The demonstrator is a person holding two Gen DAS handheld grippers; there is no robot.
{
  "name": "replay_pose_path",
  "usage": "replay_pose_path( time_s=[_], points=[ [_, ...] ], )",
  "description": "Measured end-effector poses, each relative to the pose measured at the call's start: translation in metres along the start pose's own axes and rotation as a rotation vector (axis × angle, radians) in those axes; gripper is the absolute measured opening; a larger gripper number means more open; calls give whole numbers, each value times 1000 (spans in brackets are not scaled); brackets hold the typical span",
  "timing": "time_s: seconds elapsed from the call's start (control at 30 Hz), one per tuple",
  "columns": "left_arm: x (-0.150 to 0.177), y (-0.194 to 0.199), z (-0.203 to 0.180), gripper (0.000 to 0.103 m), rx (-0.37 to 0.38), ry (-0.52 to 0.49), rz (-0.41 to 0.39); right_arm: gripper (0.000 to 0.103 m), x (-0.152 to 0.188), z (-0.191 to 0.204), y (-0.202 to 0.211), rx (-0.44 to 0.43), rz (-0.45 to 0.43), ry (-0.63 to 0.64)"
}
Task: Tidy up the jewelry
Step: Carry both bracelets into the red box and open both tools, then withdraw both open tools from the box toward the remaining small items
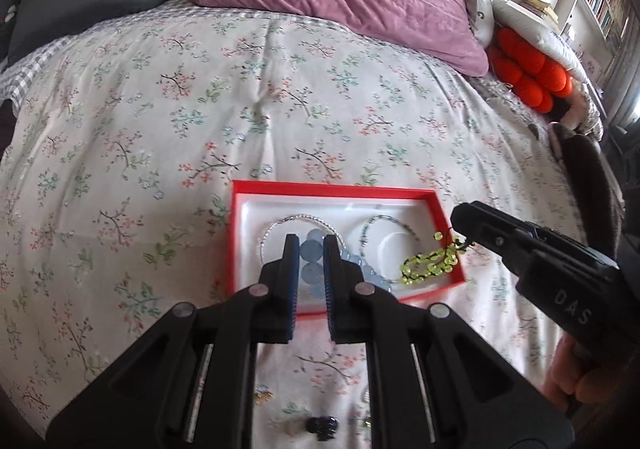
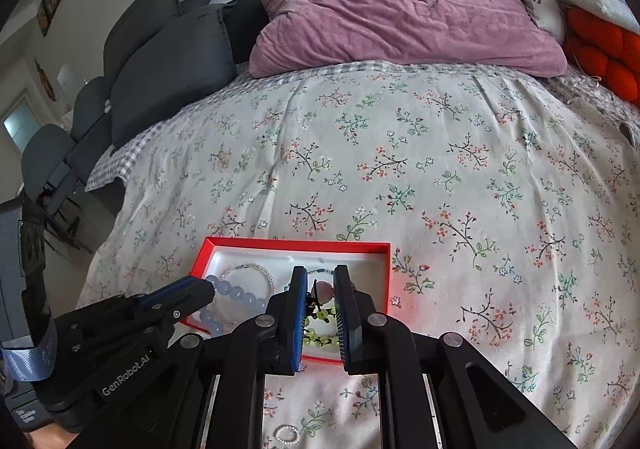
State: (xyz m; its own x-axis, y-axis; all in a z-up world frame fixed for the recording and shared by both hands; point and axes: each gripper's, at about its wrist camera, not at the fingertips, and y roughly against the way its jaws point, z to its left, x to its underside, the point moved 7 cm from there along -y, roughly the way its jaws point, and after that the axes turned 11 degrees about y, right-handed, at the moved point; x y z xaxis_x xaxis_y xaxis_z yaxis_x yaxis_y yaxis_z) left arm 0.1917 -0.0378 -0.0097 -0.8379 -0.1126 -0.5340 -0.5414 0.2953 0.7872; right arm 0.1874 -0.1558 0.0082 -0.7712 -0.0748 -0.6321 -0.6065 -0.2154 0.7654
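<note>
I am lowering two pieces into the red box point(image 1: 440, 209) at once, and the way to do it well is to come down slowly, keep each strand clear of the rim, and let go only when the beads rest on the white liner, so nothing spills onto the floral bedspread point(image 1: 200, 109). My left gripper point(image 1: 311, 245) is nearly closed, and the blue bead bracelet point(image 1: 312, 273) shows between its pads; I judge it pinched there, with the bracelet trailing to about 4 o'clock inside the box. My right gripper point(image 2: 321, 281) is likewise nearly closed on the green bead strand point(image 2: 320, 337), which hangs toward 6 o'clock from its tips, over the box's near right corner. Two thin bracelets point(image 1: 280, 229) already lie in the box, at about 12 o'clock from the left tips.
</note>
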Motion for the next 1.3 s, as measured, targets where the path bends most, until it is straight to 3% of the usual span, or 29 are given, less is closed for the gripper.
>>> replay_pose_path(
  time_s=[0.3,0.47,0.57,0.63,0.7,0.87,1.03,1.3],
  points=[
    [-3,-14,8,13,-55,-35,-9,14,3,2,-29,27,46,-1],
    [-4,-9,5,16,-66,-70,-28,17,-2,-5,-35,45,13,1],
    [-3,-5,4,29,-68,-81,-29,27,-4,-8,-33,41,20,-14],
    [-1,-2,3,39,-73,-97,-26,51,-4,-9,-30,31,18,-23],
    [1,1,2,45,-88,-114,-25,61,-4,-11,-23,30,3,-27],
    [8,13,11,65,-121,-102,0,61,2,-11,-9,25,21,-4],
    [22,21,17,79,-136,-98,41,74,12,-10,3,28,44,3],
    [47,31,25,84,-191,-141,85,83,35,2,12,40,114,63]
  ],
)
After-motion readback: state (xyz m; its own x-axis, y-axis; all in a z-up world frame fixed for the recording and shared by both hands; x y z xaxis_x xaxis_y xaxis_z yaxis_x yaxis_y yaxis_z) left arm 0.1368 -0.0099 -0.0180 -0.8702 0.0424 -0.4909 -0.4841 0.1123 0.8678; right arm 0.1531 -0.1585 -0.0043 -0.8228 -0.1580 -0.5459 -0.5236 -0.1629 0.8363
